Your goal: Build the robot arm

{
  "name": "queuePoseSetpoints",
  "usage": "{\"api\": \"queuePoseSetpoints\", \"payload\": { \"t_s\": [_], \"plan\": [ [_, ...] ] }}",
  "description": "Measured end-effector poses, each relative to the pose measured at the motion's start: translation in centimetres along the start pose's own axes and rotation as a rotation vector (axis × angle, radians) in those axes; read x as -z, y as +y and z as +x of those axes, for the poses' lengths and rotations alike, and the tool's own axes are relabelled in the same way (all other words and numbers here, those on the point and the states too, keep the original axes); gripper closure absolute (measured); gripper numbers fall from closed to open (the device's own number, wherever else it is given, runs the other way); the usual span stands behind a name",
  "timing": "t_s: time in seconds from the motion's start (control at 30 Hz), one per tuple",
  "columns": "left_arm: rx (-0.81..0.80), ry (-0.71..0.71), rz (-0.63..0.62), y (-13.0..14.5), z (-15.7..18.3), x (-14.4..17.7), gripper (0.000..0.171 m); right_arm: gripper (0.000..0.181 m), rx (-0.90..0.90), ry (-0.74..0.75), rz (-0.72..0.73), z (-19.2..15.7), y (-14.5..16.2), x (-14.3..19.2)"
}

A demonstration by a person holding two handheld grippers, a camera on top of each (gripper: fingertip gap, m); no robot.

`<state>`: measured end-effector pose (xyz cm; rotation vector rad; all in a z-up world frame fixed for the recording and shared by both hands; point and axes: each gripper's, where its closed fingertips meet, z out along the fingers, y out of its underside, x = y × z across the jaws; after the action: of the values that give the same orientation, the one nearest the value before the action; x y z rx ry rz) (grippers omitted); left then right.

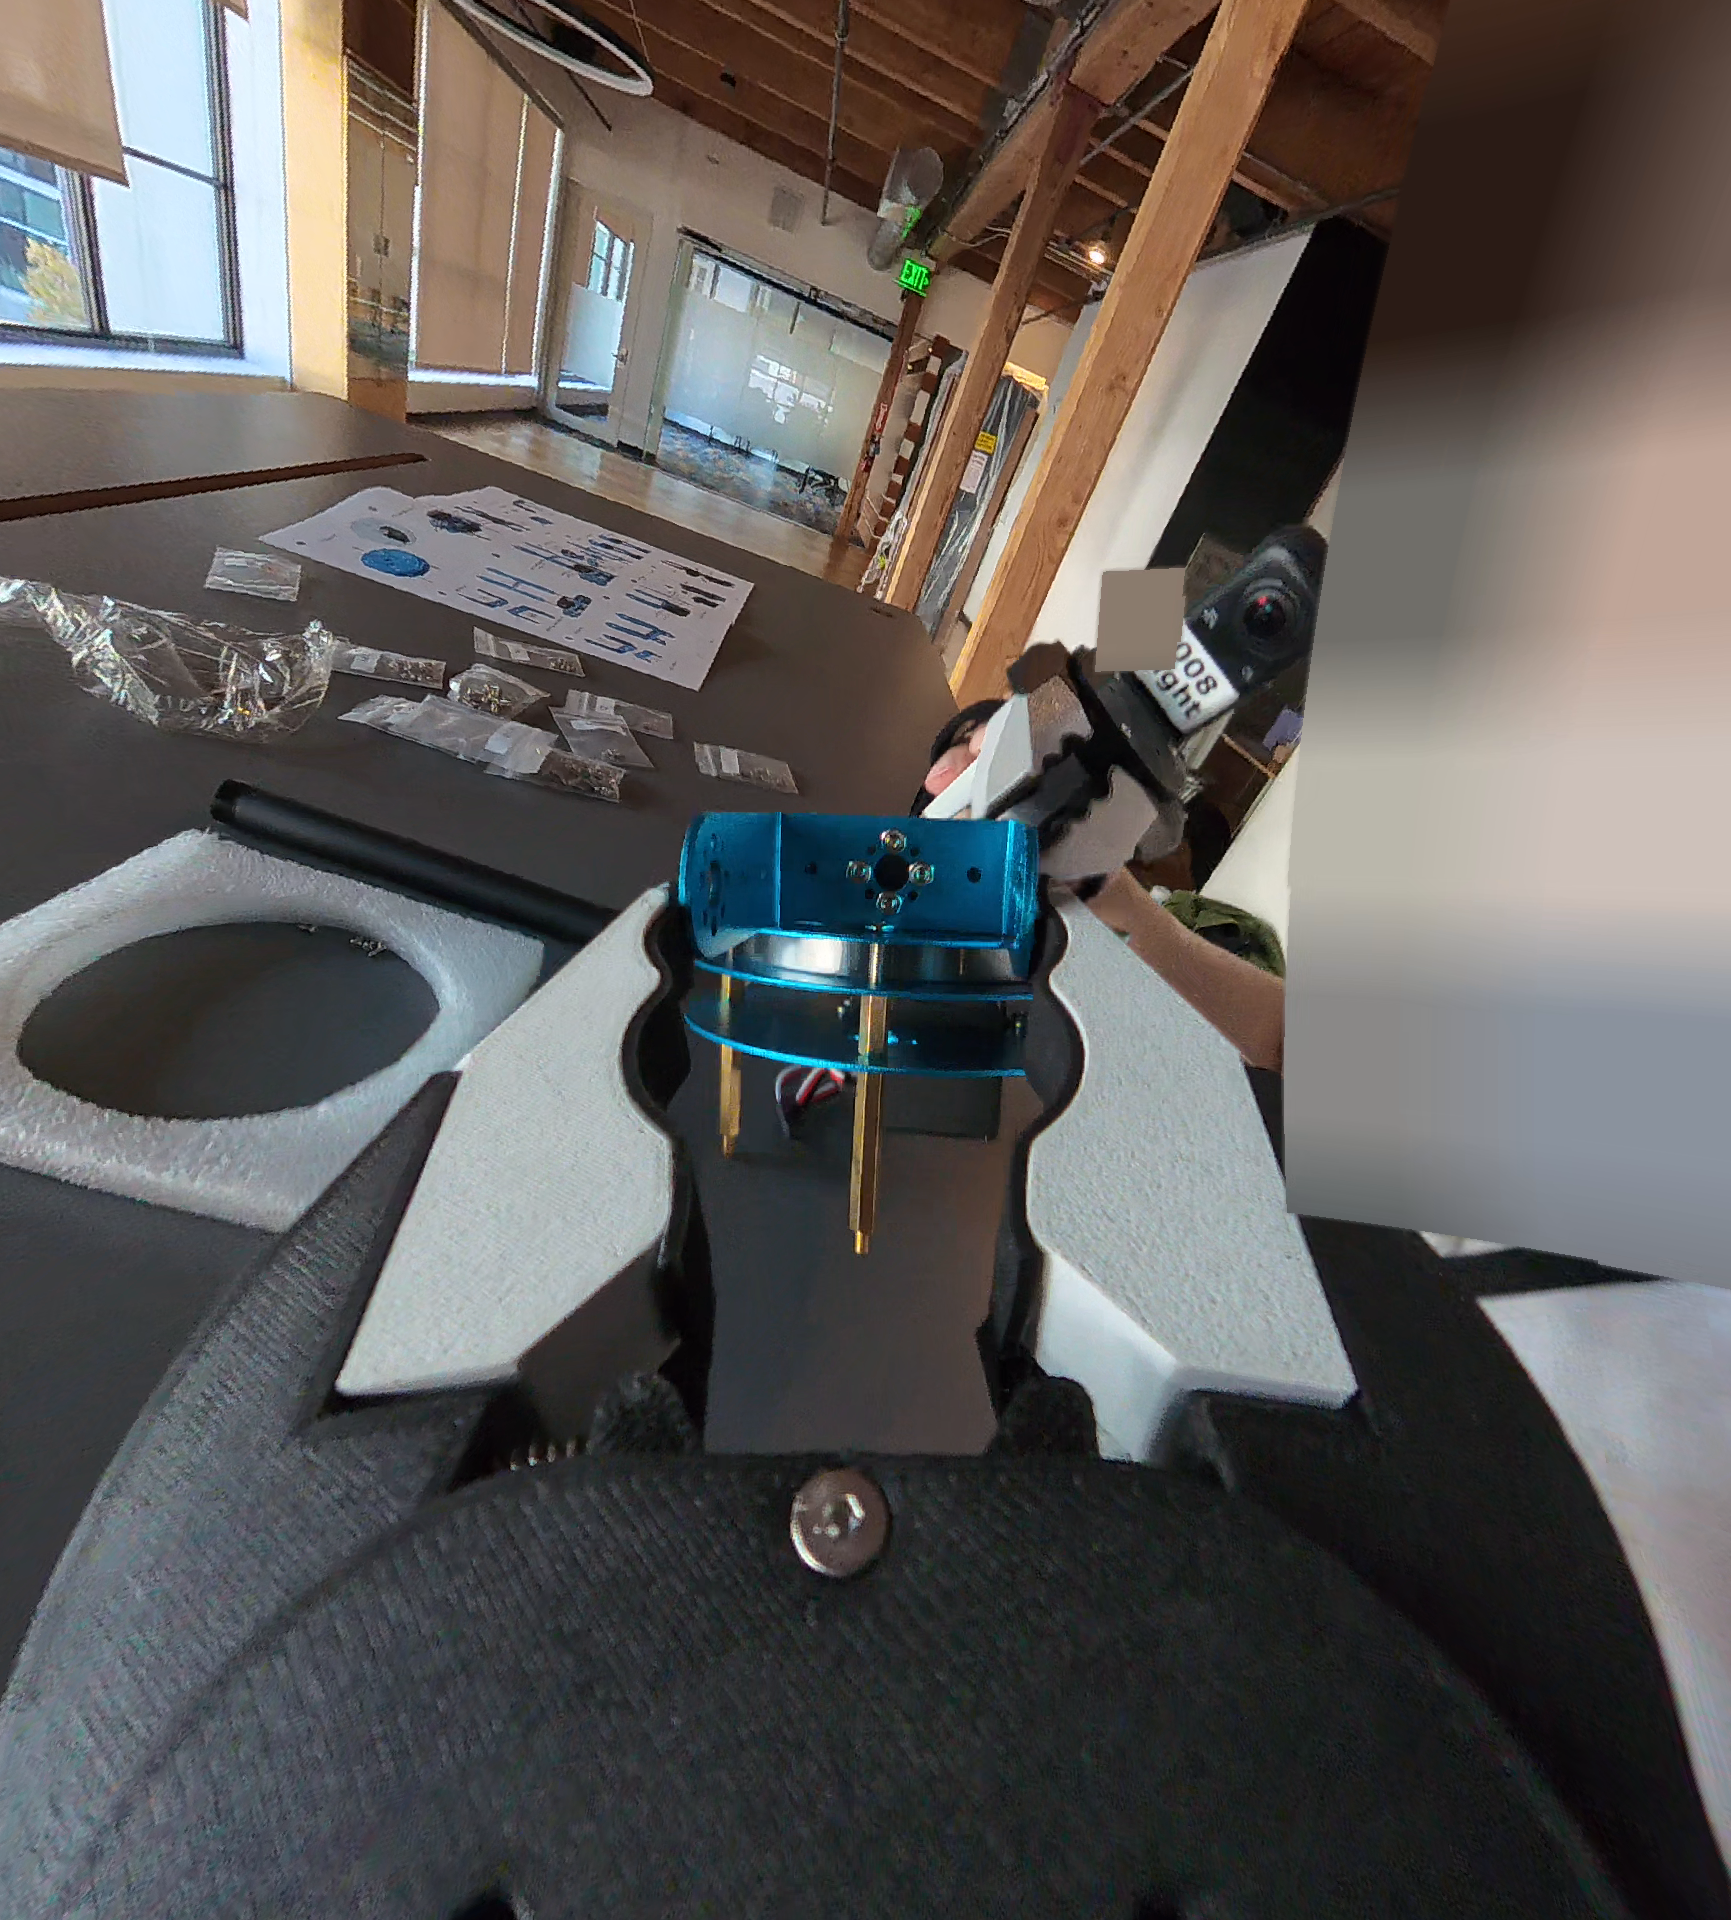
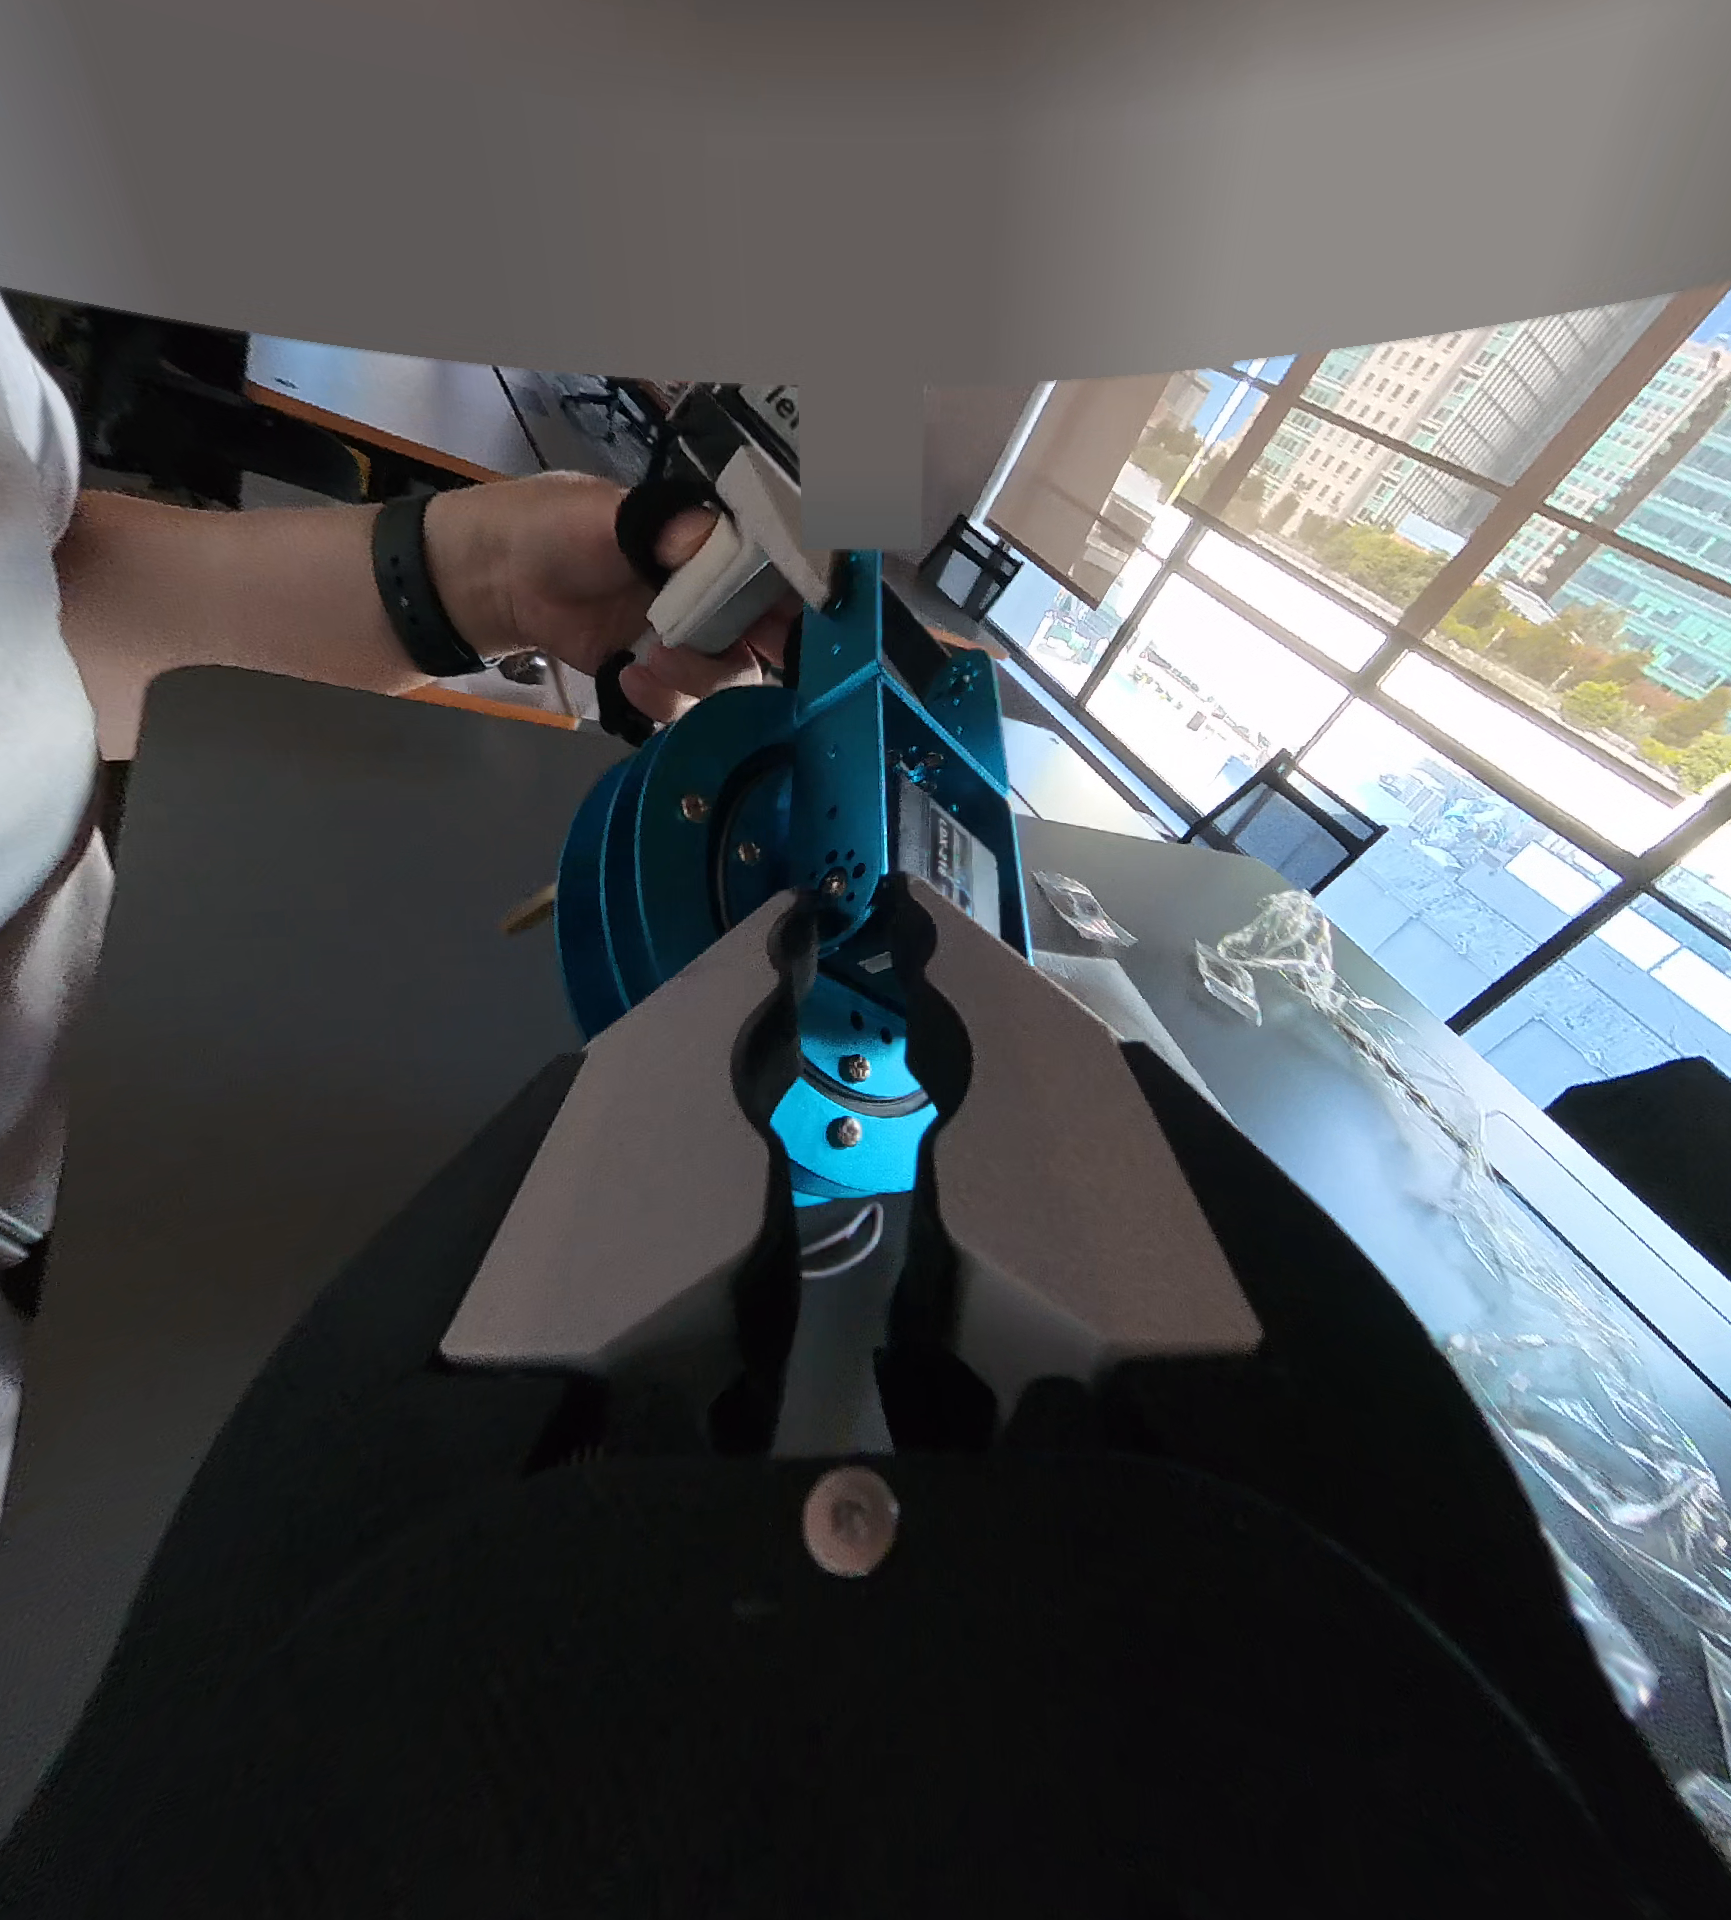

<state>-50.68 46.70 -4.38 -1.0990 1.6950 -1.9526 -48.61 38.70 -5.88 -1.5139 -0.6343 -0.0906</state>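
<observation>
While the left tongs (image 1: pixel 856 935) clamp the blue assembly (image 1: pixel 856 914) above the tabletop (image 1: pixel 113 1195), the right tongs (image 2: pixel 845 914) seem closed on its bracket (image 2: pixel 856 831). Foam (image 1: pixel 217 1143) and bags (image 1: pixel 528 717) lie nearby.

metal assembly (image 1: pixel 856 935) above table (image 1: pixel 113 727); foam block (image 1: pixel 217 1039) left, parts bags (image 1: pixel 528 717) behind.

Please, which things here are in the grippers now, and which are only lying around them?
In the grippers:
- blue metal assembly, gripped by left gripper and right gripper

Lying around:
- white foam ring
- black tube
- small parts bags
- instruction sheet
- crumpled plastic wrap
</observation>
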Motion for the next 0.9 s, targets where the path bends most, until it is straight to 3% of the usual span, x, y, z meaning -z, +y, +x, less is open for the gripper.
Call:
{"api": "queuePoseSetpoints", "payload": {
  "t_s": [0.33,0.5,0.63,0.7,0.8,0.9],
  "plan": [
    [-0.154,-0.043,-0.014,3.0,1.9,3.4,0.107,0.172,-0.042,-0.032,0.034,-2.7,-1.4,-1.8],
    [-0.019,-0.014,-0.068,4.1,1.6,4.0,0.103,0.17,-0.045,0.001,0.0,-3.5,-1.4,-2.6],
    [0.123,0.091,0.006,3.5,1.9,4.7,0.105,0.169,-0.067,0.061,-0.025,-3.4,-1.4,-2.5],
    [0.165,0.102,0.07,2.6,1.5,5.6,0.109,0.155,-0.114,0.102,-0.014,-3.2,-2.0,-1.8],
    [0.088,-0.106,0.11,2.1,-0.5,8.2,0.108,0.139,-0.238,0.198,-0.005,-2.6,-2.5,1.4],
    [-0.074,-0.344,0.095,1.0,1.0,9.9,0.101,0.126,-0.408,0.459,-0.108,-0.5,0.0,8.5]
  ]
}}
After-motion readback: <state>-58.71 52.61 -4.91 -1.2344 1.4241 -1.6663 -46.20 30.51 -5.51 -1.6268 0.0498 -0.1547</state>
